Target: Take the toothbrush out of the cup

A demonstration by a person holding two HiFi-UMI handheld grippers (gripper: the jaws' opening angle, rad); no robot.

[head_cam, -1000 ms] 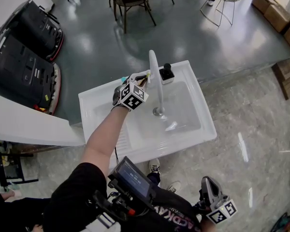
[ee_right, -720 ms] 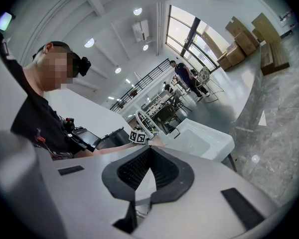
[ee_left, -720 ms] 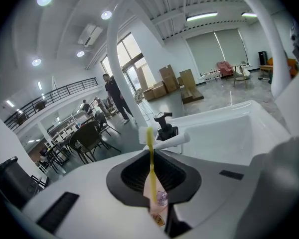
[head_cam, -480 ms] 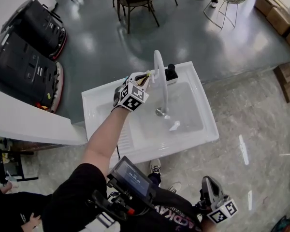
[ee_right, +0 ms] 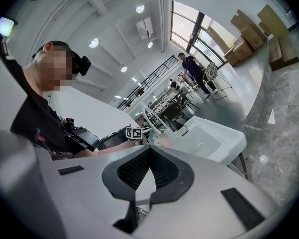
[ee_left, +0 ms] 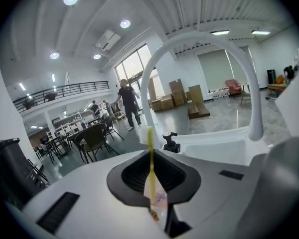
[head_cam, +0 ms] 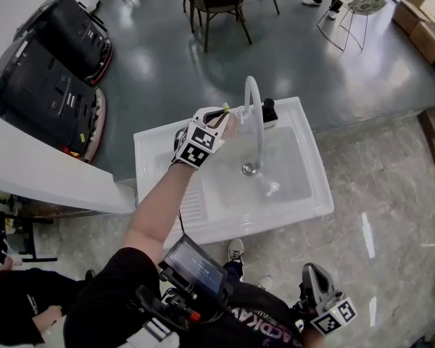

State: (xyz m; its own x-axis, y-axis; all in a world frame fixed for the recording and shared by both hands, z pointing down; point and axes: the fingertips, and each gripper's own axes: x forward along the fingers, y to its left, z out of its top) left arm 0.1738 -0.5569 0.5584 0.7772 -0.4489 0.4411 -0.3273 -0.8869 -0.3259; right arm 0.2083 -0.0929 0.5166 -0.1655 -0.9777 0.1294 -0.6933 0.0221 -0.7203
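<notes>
Over the sink [head_cam: 304,216], beside the tap [head_cam: 255,114], L gripper [head_cam: 221,118] pinches the yellow toothbrush [ee_left: 150,153]. R gripper [ee_right: 148,153] sits low by the waist, jaws pressed together, empty.

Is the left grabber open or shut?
Shut. The left gripper pinches the yellow toothbrush, which sticks out between its jaws.
</notes>
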